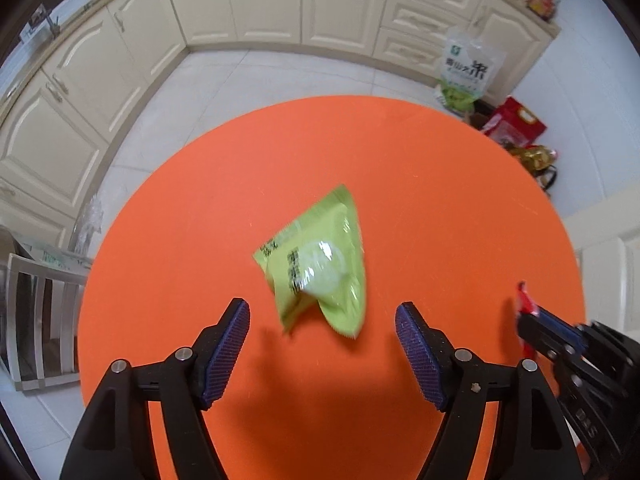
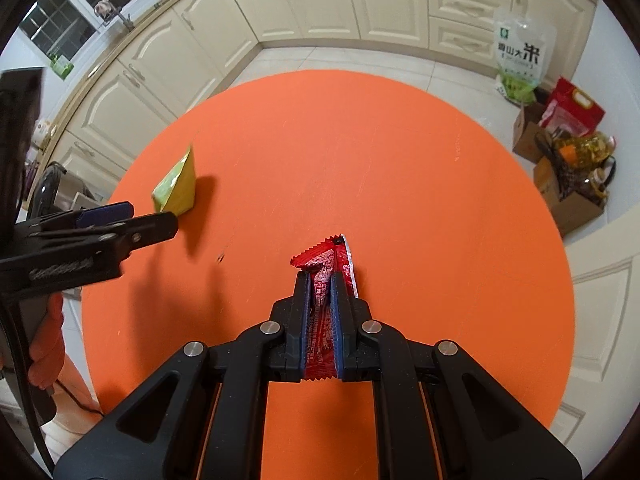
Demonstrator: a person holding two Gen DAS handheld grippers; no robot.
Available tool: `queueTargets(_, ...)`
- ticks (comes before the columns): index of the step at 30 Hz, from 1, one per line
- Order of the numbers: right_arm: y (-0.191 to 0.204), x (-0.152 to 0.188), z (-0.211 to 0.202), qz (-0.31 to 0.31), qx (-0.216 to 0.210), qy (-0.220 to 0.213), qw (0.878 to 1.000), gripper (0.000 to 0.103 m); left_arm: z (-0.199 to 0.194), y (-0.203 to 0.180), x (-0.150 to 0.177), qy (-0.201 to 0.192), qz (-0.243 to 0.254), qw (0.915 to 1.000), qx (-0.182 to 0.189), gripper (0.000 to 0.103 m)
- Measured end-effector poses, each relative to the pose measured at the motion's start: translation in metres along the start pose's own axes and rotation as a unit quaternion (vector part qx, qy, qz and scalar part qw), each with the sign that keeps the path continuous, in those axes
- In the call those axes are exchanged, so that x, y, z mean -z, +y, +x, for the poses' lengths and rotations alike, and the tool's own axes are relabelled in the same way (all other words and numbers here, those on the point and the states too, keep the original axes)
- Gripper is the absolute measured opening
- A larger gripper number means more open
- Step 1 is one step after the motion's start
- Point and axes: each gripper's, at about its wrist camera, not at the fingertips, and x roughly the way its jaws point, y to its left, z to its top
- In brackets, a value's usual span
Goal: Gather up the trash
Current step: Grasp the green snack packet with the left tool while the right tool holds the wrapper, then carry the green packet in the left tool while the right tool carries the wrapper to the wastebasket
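A green snack packet [image 1: 316, 264] is blurred just ahead of my left gripper [image 1: 322, 306], whose blue pads stand wide apart and do not touch it. In the right wrist view the same green packet [image 2: 176, 188] stands on edge by the left gripper [image 2: 152, 216], over the left part of the round orange table [image 2: 400, 160]. My right gripper [image 2: 320, 276] is shut on a red wrapper [image 2: 324, 256], which sticks out past the fingertips. The left wrist view shows that right gripper [image 1: 528, 316] and the red wrapper [image 1: 524, 300] at the table's [image 1: 200, 220] right edge.
Cream kitchen cabinets [image 1: 260, 4] run along the far side across a white tiled floor. A rice bag [image 2: 518, 60], a red bag [image 2: 572, 112] and cardboard boxes with oil bottles [image 2: 576, 176] stand on the floor at the right. A chair [image 1: 36, 320] is at the left. A hand [image 2: 46, 344] holds the left gripper.
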Motion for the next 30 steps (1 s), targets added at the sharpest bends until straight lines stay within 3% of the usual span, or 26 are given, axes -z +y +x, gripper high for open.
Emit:
queueTargets(7, -0.003, -0.007, 0.01, -0.003, -0.011, -0.001, 1.0, 0.01, 0.028, 0.014, -0.023, 0.023, -0.046, 0.9985, 0.017, 0.069)
queueTargets(8, -0.003, -0.007, 0.013, -0.003, -0.013, 0.0, 1.0, 0.01, 0.027, 0.014, -0.025, 0.015, -0.045, 0.9987, 0.017, 0.065)
queueTargets(9, -0.003, -0.007, 0.014, -0.003, -0.014, 0.001, 1.0, 0.01, 0.025, 0.014, -0.025, 0.011, -0.042, 0.9988, 0.021, 0.048)
queueTargets(15, 0.0, 0.0, 0.021, -0.005, -0.013, 0.012, 1.0, 0.01, 0.025, 0.017, -0.021, 0.012, -0.03, 0.9989, 0.035, 0.036)
queueTargets(22, -0.008, 0.009, 0.009, 0.006, -0.008, 0.009, 1.0, 0.01, 0.006, 0.016, 0.001, 0.001, -0.015, 0.9992, 0.036, 0.034)
queueTargets(30, -0.024, 0.037, -0.024, 0.026, 0.012, 0.0, 1.0, 0.01, -0.026, -0.001, 0.059, -0.017, -0.001, 0.9991, 0.039, 0.034)
